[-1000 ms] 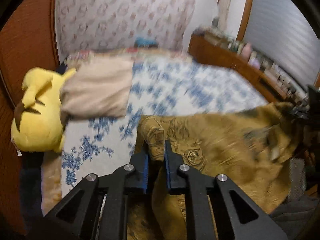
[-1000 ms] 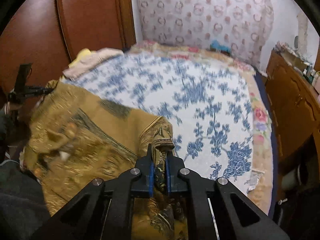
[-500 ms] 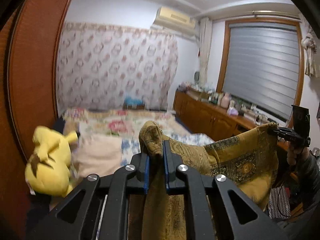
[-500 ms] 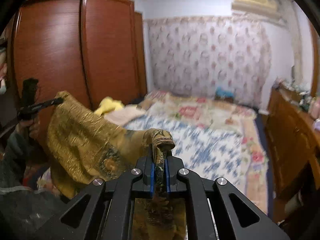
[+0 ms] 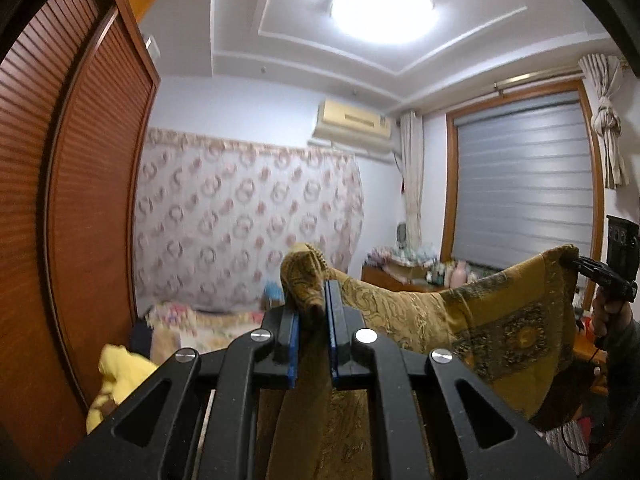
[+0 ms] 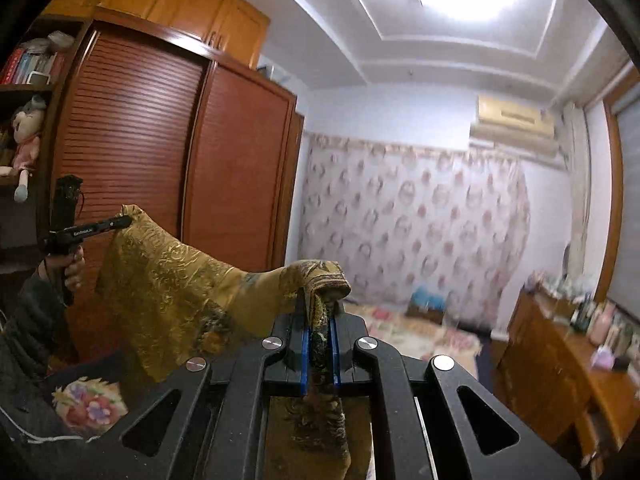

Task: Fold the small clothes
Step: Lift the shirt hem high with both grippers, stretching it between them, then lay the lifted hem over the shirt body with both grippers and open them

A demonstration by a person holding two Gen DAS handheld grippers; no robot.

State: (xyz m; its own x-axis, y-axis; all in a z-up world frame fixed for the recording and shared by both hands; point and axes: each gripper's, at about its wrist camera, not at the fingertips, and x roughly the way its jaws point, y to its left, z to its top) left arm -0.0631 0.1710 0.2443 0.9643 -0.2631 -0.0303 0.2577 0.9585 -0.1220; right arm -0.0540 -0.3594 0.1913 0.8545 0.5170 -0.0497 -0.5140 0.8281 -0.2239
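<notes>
A mustard-gold patterned cloth (image 5: 460, 320) hangs in the air, stretched between both grippers. My left gripper (image 5: 312, 312) is shut on one corner of it. My right gripper (image 6: 320, 328) is shut on the other corner; the cloth (image 6: 168, 280) sags between them in the right wrist view. Each gripper also shows in the other's view, the right one (image 5: 580, 266) at far right and the left one (image 6: 126, 222) at far left, each pinching a cloth corner. Both are raised high above the bed.
The bed with its flowered cover (image 6: 400, 332) lies below and ahead. A yellow plush toy (image 5: 116, 384) sits at its left. A wooden wardrobe (image 6: 160, 152) stands on the left and a low wooden dresser (image 6: 560, 360) with small items on the right.
Both grippers have lifted the cloth up off the bed and tilted upward; the views now show wall and ceiling instead of the bedspread. The cloth hangs free between them.
</notes>
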